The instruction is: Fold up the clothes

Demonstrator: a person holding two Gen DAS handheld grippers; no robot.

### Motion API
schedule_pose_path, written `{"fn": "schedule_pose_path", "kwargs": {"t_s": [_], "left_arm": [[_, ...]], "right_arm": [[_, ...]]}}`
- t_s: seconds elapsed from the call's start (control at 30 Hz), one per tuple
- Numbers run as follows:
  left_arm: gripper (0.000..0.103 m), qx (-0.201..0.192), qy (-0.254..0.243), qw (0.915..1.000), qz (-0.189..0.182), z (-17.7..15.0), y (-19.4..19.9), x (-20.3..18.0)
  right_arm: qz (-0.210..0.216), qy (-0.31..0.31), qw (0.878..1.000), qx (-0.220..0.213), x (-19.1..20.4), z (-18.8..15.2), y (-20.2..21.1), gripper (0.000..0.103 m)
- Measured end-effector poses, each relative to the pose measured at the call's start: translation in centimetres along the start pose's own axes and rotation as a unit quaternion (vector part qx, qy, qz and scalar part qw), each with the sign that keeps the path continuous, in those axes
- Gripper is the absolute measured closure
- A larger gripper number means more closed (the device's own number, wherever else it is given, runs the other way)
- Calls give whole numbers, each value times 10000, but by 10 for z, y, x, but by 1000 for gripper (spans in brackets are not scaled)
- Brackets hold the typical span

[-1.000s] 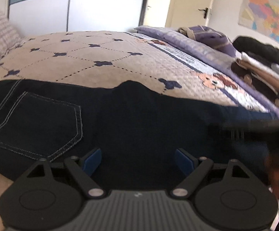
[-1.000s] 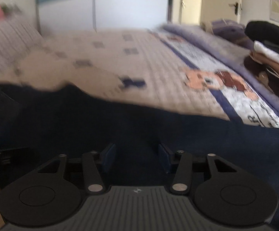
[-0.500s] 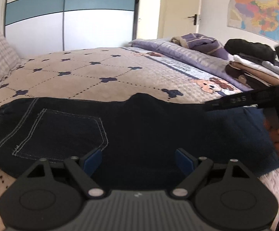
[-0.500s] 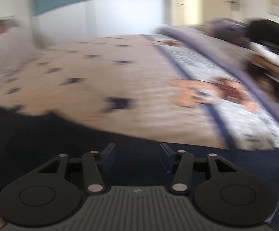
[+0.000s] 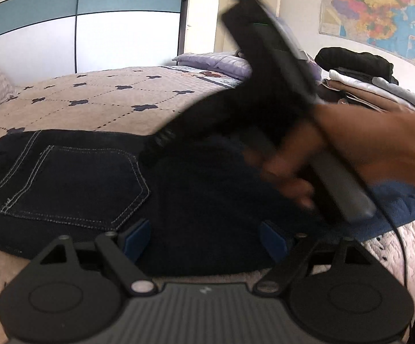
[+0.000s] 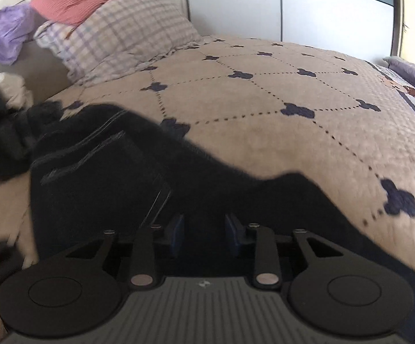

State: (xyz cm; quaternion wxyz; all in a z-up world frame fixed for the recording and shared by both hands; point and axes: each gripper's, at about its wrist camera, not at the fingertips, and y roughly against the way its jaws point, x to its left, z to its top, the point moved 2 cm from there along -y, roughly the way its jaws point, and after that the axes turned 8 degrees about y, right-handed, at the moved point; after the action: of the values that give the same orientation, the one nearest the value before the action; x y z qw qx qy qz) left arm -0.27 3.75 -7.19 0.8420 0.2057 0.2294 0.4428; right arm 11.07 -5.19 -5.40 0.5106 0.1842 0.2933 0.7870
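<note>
My left gripper (image 5: 206,239) gapes wide, my right gripper (image 6: 204,229) stands narrowly parted; both empty. The jeans (image 5: 72,180) lie flat across the bed (image 6: 264,91). Grabbing one layer could drag them crooked

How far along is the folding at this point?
Partly done, it seems: the dark jeans lie flat on the quilt, apparently doubled over, back pocket up. Neither the left gripper nor the right gripper holds fabric; both are open. Further folds look left; folded clothes sit stacked nearby.
</note>
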Motion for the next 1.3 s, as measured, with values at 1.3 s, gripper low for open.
{"fn": "schedule_pose_path", "kwargs": {"t_s": [1.3], "left_arm": [[15, 66, -211, 9997, -44, 3, 3, -23]], "right_arm": [[-1948, -1061, 9746, -308, -124, -177, 181, 56]]}}
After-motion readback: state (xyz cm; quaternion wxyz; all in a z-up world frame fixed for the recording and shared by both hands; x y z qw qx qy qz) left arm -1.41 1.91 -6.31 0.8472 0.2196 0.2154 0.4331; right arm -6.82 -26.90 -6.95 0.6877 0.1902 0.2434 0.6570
